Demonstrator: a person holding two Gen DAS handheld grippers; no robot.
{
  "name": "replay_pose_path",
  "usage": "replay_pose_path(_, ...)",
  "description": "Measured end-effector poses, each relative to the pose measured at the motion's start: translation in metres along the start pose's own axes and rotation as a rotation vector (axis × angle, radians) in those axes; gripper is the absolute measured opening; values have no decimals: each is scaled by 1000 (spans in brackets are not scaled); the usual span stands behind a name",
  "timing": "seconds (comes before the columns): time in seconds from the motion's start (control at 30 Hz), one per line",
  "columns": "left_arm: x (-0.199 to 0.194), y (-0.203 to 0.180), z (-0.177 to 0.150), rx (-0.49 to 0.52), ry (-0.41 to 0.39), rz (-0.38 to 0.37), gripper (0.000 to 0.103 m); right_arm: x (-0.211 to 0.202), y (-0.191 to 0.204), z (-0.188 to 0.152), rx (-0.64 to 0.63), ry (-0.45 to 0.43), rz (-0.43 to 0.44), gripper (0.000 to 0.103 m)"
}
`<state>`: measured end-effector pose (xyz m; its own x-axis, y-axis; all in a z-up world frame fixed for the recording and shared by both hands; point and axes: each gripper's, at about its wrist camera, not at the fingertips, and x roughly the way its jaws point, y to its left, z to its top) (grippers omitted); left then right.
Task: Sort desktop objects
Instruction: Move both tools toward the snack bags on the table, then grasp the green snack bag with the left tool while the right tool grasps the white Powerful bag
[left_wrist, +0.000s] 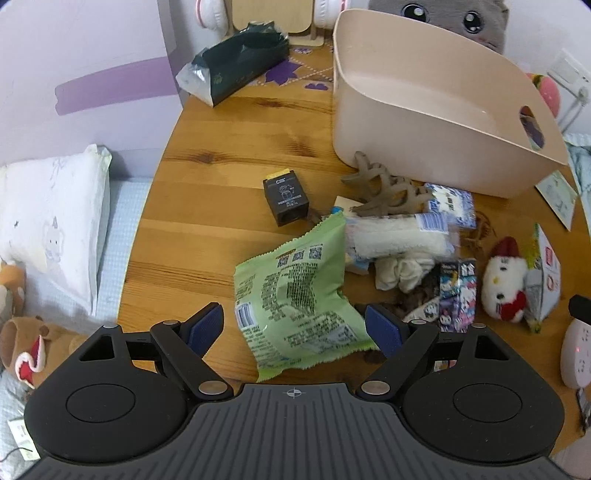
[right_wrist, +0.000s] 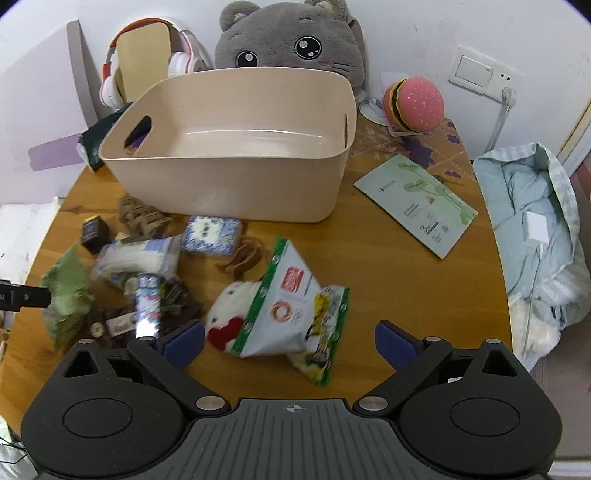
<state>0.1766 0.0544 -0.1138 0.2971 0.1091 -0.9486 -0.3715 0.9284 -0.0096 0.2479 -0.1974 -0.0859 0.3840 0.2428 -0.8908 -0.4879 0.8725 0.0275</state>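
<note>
A beige plastic bin (left_wrist: 373, 122) (right_wrist: 221, 184) stands empty at the back of the round wooden table (left_wrist: 207, 236) (right_wrist: 406, 288). A pile of small items lies in front of it. My left gripper (left_wrist: 293, 330) is open, its fingers on either side of a green snack bag (left_wrist: 295, 291), which also shows in the right wrist view (right_wrist: 66, 295). My right gripper (right_wrist: 290, 341) is open just before a white-and-green snack packet (right_wrist: 291, 295) lying over a white plush toy (right_wrist: 225, 314) (left_wrist: 504, 280). A black box (left_wrist: 285, 197), a brown wooden piece (left_wrist: 380, 188) and a white roll pack (left_wrist: 399, 236) lie close by.
A dark green tissue pack (left_wrist: 240, 59) lies at the back left. A pale green booklet (right_wrist: 417, 203) lies right of the bin. A grey cat plush (right_wrist: 291, 40), headphones (right_wrist: 177, 59) and a burger toy (right_wrist: 413, 103) stand behind. A bed with pillow (left_wrist: 51, 221) is left of the table.
</note>
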Motion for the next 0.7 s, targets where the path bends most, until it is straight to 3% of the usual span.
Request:
replay_pose_path(0.37, 43, 2, 8, -52, 38, 23, 79, 53, -22, 10, 40, 78, 33, 95)
replay_pose_path(0.7, 50, 1, 8, -67, 1, 57, 80, 91, -50, 4, 165, 150, 131, 89)
